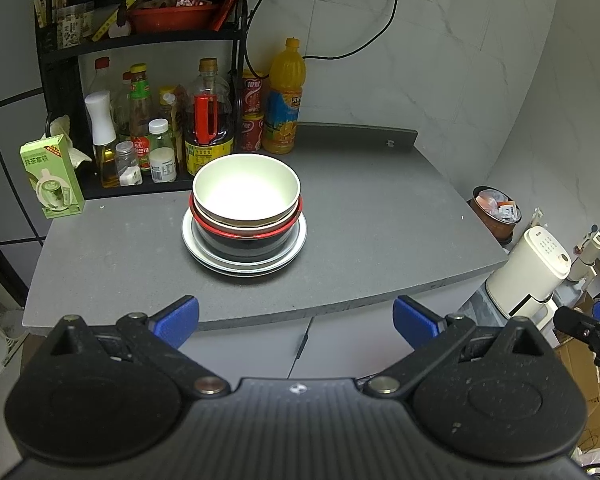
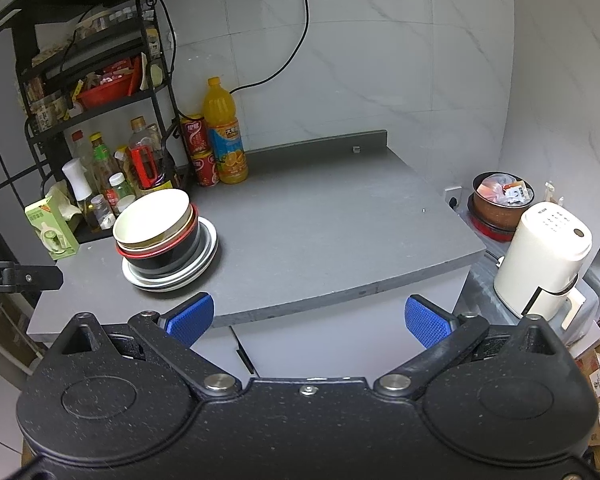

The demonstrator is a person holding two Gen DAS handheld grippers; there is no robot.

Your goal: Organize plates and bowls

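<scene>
One stack of dishes stands on the grey counter [image 1: 360,208]: a white bowl [image 1: 246,188] on top, nested in a tan bowl and a black bowl with a red rim [image 1: 244,240], all on silver plates [image 1: 244,264]. The right wrist view shows the same stack at the left, with the white bowl [image 2: 152,216] and the plates [image 2: 172,276]. My left gripper [image 1: 296,322] is open and empty, held before the counter's front edge, short of the stack. My right gripper [image 2: 310,320] is also open and empty, in front of the counter and to the right of the stack.
Sauce bottles, red cans and an orange juice bottle [image 1: 284,100] line the back left under a black rack [image 1: 140,8]. A green carton [image 1: 52,178] stands at the left edge. A white kettle [image 2: 544,256] and a brown pot [image 2: 500,200] sit lower right, off the counter.
</scene>
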